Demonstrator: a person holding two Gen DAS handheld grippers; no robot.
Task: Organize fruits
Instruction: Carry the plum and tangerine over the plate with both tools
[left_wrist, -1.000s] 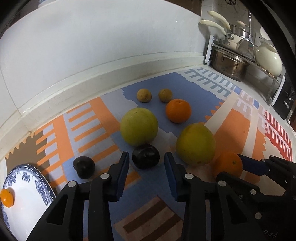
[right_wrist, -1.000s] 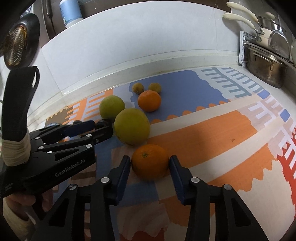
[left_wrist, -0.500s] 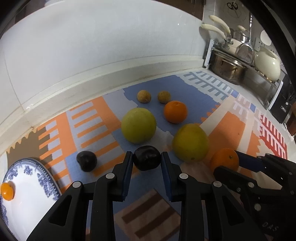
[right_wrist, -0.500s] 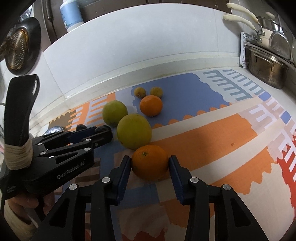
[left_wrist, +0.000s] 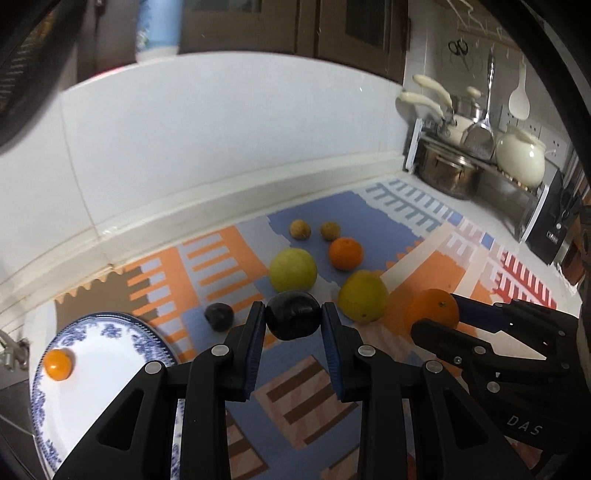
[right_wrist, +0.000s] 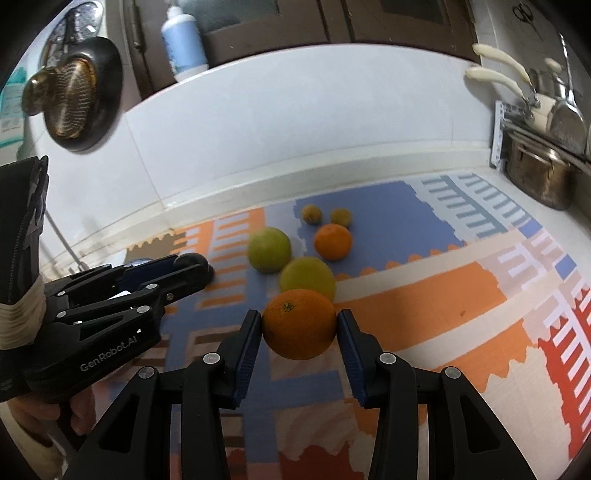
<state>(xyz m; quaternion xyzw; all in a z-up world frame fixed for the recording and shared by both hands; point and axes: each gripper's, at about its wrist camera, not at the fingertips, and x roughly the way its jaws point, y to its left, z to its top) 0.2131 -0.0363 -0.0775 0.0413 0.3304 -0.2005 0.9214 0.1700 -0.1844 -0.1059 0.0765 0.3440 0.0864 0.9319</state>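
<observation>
My left gripper (left_wrist: 293, 321) is shut on a dark plum (left_wrist: 293, 319) and holds it above the mat. My right gripper (right_wrist: 299, 326) is shut on an orange (right_wrist: 300, 323), also lifted; it shows in the left wrist view (left_wrist: 433, 314). On the mat lie two yellow-green round fruits (left_wrist: 293, 269) (left_wrist: 362, 295), another orange (left_wrist: 345, 253), two small brown fruits (left_wrist: 300, 229) (left_wrist: 330, 230) and a second dark plum (left_wrist: 219, 316). A blue-and-white plate (left_wrist: 110, 369) at the left holds a small orange fruit (left_wrist: 58, 364).
A patterned mat (left_wrist: 424, 266) covers the counter. A white tiled wall (left_wrist: 221, 140) runs behind it. Pots and a white kettle (left_wrist: 520, 158) stand on a rack at the right. A bottle (right_wrist: 184, 40) stands on the ledge above.
My left gripper closed on the dark plum and lifted it. My right gripper closed on the orange and raised it off the mat.
</observation>
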